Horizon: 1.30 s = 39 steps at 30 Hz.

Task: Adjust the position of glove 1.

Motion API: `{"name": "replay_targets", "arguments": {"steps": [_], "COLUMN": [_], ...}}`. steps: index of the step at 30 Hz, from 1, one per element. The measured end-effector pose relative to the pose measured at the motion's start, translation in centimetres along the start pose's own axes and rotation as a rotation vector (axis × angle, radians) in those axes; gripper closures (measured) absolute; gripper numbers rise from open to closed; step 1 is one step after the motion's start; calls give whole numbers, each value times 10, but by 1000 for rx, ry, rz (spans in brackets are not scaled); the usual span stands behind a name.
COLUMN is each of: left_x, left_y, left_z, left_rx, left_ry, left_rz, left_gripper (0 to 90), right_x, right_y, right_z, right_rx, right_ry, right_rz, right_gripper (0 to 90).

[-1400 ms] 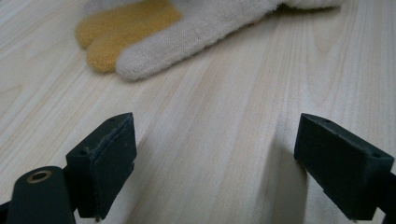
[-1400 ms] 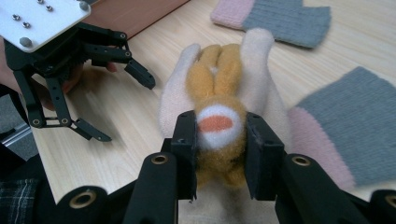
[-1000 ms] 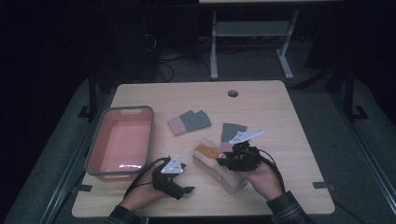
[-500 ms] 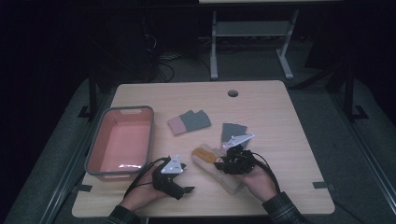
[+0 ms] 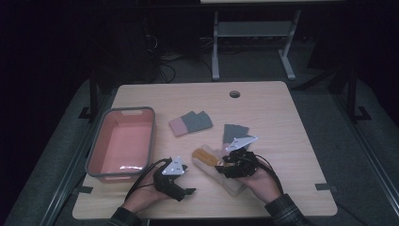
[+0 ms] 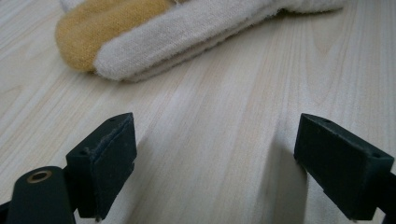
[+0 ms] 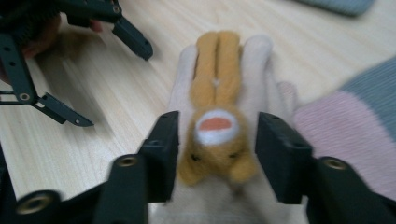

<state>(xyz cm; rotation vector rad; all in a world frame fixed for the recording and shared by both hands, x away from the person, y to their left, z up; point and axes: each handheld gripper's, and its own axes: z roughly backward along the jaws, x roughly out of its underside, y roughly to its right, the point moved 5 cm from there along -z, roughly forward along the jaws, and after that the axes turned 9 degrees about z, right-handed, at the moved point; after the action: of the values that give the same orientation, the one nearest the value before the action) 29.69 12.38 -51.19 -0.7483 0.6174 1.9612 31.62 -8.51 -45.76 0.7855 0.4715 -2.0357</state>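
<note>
A cream mitten with an orange plush animal on it lies at the table's front middle. My right gripper hovers over it. In the right gripper view the animal's face sits between the jaws, which have just been opening, and the pads stand close beside it without squeezing. My left gripper rests to the mitten's left, open with nothing in it. In the left gripper view bare wood lies between its jaws, with the mitten's cream thumb and orange tip beyond.
A pink tub with a grey rim stands at the left. A pink and grey cloth and a grey one lie behind the mitten. A cable hole is near the table's far edge.
The right gripper has shifted slightly toward the person over the mitten. The left hand and its gripper have kept still.
</note>
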Motion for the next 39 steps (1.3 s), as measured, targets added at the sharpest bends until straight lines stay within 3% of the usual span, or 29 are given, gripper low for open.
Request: {"name": "replay_targets", "arguments": {"steps": [3, 7, 11, 14, 18, 21, 22, 29, 34, 39], "left_x": [0, -4, -7, -13, -26, -38, -40, -46, -44, -43], "left_y": [-1, -1, 0, 5, 14, 22, 22, 27, 25, 20], "left_z": [0, 2, 6, 7, 3, -5, -8, -25, -27, -23], "left_rx": [-3, -30, -20, 6, 23, 35, 32, 43, 35, 30], "left_ry": [-4, -31, -51, -46, -48, -30, -47, -68, -87, -78], "left_rz": [2, 26, 63, 102, 82, 87, 73, 98, 104, 140], "left_gripper": [125, 169, 384, 636, 879, 895, 895, 895, 894, 894], "right_x": [2, 12, 29, 46, 63, 71, 71, 67, 63, 58], "right_y": [5, 19, 33, 41, 45, 47, 47, 48, 40, 32], "right_z": [9, 24, 33, 37, 40, 34, 32, 15, 9, 5], "right_rx": [2, 9, 22, 25, 6, -19, -24, -73, -97, -127], "right_ry": [31, 59, 29, 6, -11, -17, -16, -31, -37, -33], "right_rz": [5, 6, 6, 5, 7, 24, 24, 36, 52, 70], "right_gripper": [469, 741, 873, 886, 900, 900, 900, 900, 900, 900]}}
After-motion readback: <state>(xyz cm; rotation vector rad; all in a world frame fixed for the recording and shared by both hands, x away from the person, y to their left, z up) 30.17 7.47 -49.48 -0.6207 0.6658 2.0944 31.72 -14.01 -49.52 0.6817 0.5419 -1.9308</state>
